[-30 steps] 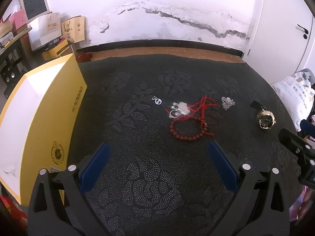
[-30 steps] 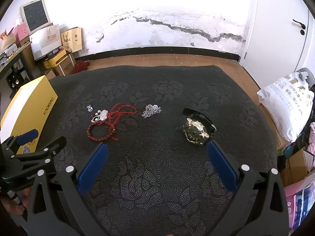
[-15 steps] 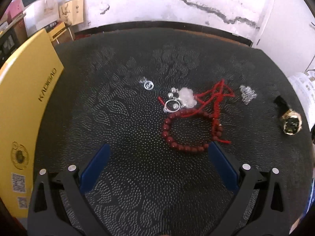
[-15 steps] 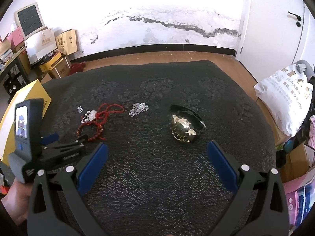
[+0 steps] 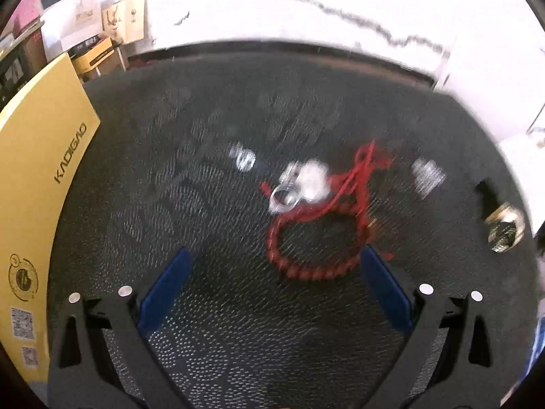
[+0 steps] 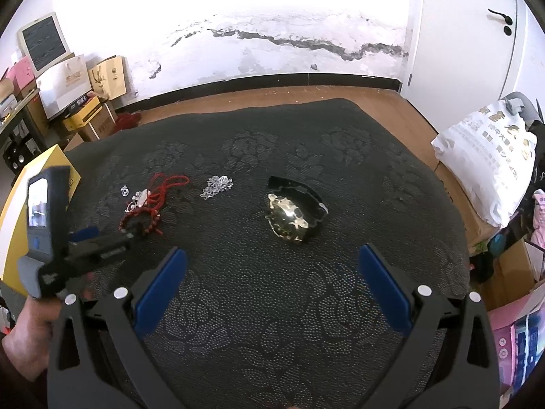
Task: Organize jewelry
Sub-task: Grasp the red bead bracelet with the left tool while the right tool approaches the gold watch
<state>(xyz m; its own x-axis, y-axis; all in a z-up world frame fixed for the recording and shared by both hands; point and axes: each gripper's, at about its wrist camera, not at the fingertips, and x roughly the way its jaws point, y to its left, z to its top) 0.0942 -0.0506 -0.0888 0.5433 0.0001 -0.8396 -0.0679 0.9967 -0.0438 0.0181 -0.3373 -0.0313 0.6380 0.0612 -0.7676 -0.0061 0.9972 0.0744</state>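
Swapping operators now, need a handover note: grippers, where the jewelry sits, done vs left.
Left gripper: open, empty, hovering low over the red bead bracelet, which lies between its fingers.
Right gripper: open, empty, aimed at the gold watch.
On the dark cloth, left to right: small silver charm, ring and white pendant tangled with red cord, silver chain, watch.
Yellow box stands at the left edge.
Done: nothing sorted.
Left: every piece.
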